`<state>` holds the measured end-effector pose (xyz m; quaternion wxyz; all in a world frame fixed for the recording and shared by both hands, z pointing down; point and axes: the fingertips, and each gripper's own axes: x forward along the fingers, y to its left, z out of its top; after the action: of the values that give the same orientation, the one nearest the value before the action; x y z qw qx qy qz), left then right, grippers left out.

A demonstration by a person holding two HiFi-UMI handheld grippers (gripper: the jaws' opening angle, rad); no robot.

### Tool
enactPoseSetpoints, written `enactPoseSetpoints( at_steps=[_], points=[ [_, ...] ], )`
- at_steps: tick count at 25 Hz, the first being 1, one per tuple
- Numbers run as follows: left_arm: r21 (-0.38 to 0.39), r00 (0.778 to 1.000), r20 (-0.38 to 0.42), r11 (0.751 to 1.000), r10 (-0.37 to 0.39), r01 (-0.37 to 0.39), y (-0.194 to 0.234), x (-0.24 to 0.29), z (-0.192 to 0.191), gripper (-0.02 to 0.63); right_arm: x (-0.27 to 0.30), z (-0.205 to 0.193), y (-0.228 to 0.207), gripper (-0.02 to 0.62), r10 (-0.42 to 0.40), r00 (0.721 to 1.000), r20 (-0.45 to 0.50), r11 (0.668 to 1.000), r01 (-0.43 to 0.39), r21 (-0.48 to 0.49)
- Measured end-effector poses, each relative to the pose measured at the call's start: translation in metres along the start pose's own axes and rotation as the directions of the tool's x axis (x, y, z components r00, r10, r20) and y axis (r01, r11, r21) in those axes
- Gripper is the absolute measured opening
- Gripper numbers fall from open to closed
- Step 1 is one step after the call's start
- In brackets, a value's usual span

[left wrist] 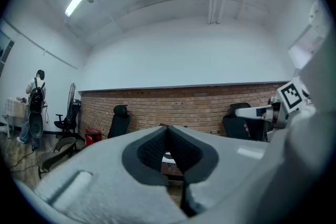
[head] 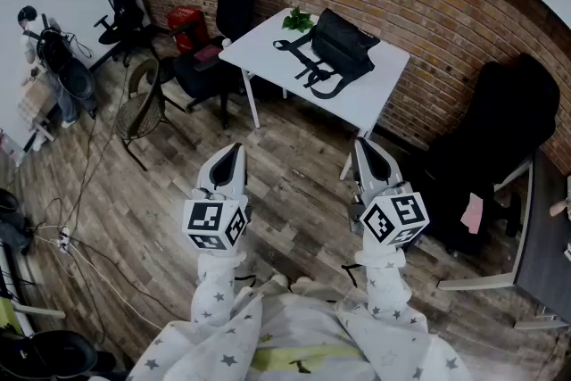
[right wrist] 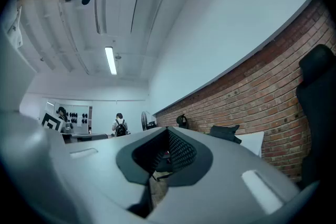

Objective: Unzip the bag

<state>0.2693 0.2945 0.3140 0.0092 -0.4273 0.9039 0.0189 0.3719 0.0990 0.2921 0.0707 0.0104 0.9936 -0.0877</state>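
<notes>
Claws are both pressed together, with nothing pinched between them. In the head view the left claw (head: 232, 149) hangs at 7 o'clock and the right claw (head: 366, 145) at 5 o'clock. Both are over the wood floor (head: 294, 192), both point toward 12 o'clock, and they are well apart from each other. The left gripper view shows its dark pads (left wrist: 149, 149) meeting at the tip, and in the right gripper view the pads (right wrist: 181, 152) meet the same way. Neither touches anything.

The black bag (head: 343, 45) lies flat on a white tabletop (head: 259, 45) at 12 o'clock, against the brick wall (head: 428, 4) and well apart from both claws. Its long axis runs roughly from 10 o'clock to 4 o'clock. Its straps (head: 308, 67) spill onto the tabletop toward 8 o'clock. A small green plant (head: 297, 18) sits just beside its 10 o'clock end. The zip is too small to make out.
</notes>
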Motion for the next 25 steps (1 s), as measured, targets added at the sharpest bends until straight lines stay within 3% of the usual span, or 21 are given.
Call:
enactPoseSetpoints(
  at_steps=[8, 15, 22, 25],
  points=[
    [-0.010, 1.000, 0.004, 1.000, 0.009, -0.009, -0.002, 0.011, 0.003, -0.002, 0.003, 0.005, -0.014, -0.011, -0.002, 1.000, 0.016, 1.000, 0.001, 0.026],
    [-0.021, 1.000, 0.006, 1.000, -0.012, 0.012, -0.012, 0.027, 0.002, -0.002, 0.006, 0.008, -0.023, -0.008, 0.052, 0.997, 0.051, 0.998, -0.053, 0.029],
    [-0.048, 1.000, -0.009, 0.999, -0.016, 0.015, -0.020, 0.040, -0.011, 0.020, 0.010, -0.004, -0.042, -0.006, 0.006, 1.000, 0.027, 0.999, -0.007, 0.042],
    [-0.055, 1.000, -0.024, 0.998, -0.013, 0.011, -0.020, 0.045, -0.017, 0.023, 0.015, -0.010, -0.053, 0.044, -0.004, 1.000, 0.021, 0.997, 0.002, 0.077]
  ],
)
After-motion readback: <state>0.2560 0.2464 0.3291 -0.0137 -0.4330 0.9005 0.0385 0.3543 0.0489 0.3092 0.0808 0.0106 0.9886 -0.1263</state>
